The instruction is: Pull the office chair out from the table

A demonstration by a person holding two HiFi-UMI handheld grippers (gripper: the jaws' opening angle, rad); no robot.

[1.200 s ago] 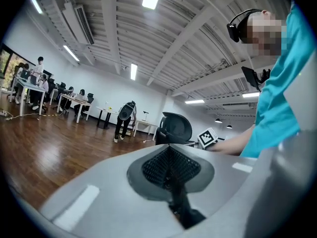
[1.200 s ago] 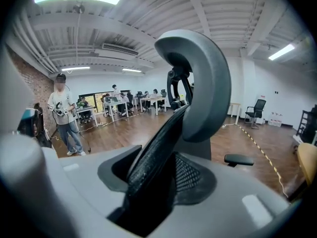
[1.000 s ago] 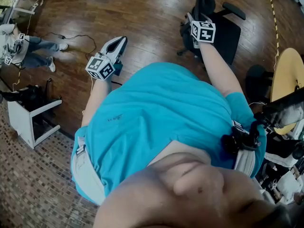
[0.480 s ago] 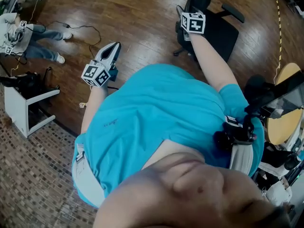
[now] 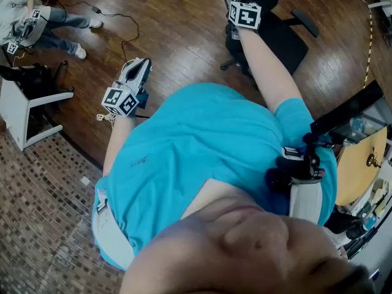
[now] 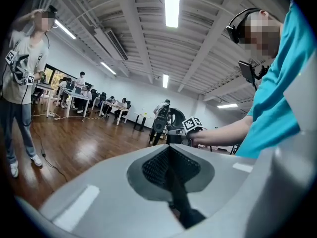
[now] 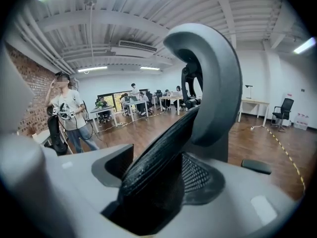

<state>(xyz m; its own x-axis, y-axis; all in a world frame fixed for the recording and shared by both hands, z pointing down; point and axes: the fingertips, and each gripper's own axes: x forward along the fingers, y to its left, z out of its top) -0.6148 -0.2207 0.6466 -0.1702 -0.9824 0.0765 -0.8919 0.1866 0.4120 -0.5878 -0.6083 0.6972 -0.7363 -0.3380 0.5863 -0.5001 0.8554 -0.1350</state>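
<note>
Hold tight with the right claw [image 7: 158,187], clamped on the black back of the office chair [image 5: 282,35] out on the wood floor [image 5: 171,23] apart from the round counter [image 5: 358,164], and pull slow and straight, leaving the empty left claw [image 5: 139,69], pinched together, off to the side.

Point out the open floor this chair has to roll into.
Bare wooden floor lies between the shut left gripper and the black office chair, whose backrest the right gripper clamps, and it runs up to the standing person in grey. Right of the chair it is tighter, where the round wooden table stands close.
</note>
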